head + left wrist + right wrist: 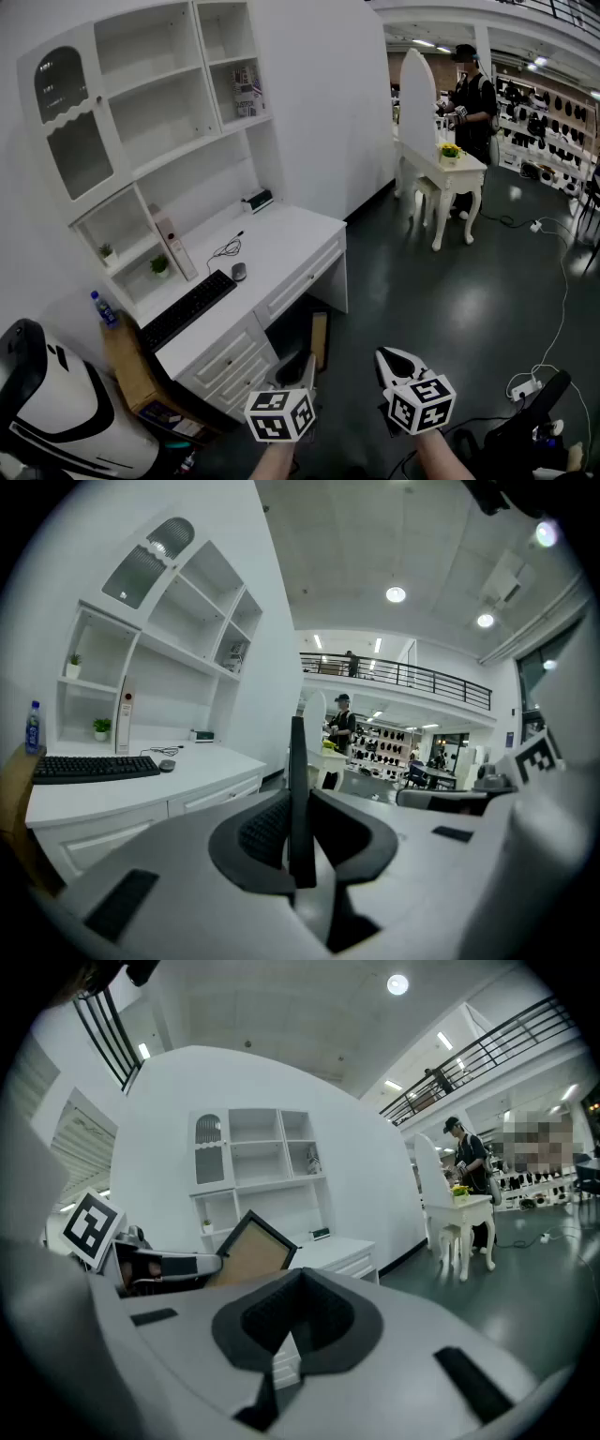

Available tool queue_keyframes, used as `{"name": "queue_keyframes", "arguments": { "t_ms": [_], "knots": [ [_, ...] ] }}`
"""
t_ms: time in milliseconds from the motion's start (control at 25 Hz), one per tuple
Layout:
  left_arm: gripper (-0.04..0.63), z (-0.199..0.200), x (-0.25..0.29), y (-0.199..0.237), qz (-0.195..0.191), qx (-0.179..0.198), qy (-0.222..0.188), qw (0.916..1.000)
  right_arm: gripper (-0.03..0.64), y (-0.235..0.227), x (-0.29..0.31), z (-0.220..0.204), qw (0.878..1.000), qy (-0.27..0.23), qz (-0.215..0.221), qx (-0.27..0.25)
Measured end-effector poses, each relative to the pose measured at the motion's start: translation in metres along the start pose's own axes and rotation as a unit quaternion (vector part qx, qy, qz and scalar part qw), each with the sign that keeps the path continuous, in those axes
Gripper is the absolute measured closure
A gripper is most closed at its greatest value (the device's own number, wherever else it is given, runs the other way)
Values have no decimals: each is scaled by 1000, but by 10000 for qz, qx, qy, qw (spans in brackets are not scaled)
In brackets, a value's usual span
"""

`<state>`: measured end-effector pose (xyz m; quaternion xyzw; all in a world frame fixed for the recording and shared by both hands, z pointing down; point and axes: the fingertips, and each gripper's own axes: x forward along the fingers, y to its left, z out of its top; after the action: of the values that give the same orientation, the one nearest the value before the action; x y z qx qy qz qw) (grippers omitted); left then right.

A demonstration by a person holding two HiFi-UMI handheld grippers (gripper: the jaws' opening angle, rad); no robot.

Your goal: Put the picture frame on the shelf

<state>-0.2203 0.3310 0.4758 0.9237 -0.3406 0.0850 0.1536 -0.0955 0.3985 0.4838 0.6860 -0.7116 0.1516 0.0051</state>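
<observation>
Frame edge-on is how I carry it: the picture frame (297, 761) sits clenched in my left gripper (300, 841), low at six o'clock in the head view. I judge that this grip suits sliding it upright into a bay. My right gripper (296, 1326) is closed on nothing, free to steady things. The shelf (169, 112) stands well apart at ten o'clock. Most of its bays look bare. Two low ones each hold a potted plant (159, 265), and an upper right one holds a printed card (247, 91).
</observation>
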Motion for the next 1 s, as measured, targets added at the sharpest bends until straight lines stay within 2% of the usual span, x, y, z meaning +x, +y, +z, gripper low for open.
{"name": "queue_keyframes", "arguments": {
  "t_ms": [560, 800, 1000],
  "knots": [
    [528, -7, 30, -8, 17, 17, 90, 10000, 615, -32, 7, -9, 9999, 114, -25, 127],
    [528, -2, 47, 1, 117, -3, 122, 9999, 615, -48, 20, -9, 9995, 135, -36, 294],
    [528, 8, 83, 22, 135, 1, 126, 9998, 615, -65, 54, -6, 9992, 144, -77, 365]
  ]
}}
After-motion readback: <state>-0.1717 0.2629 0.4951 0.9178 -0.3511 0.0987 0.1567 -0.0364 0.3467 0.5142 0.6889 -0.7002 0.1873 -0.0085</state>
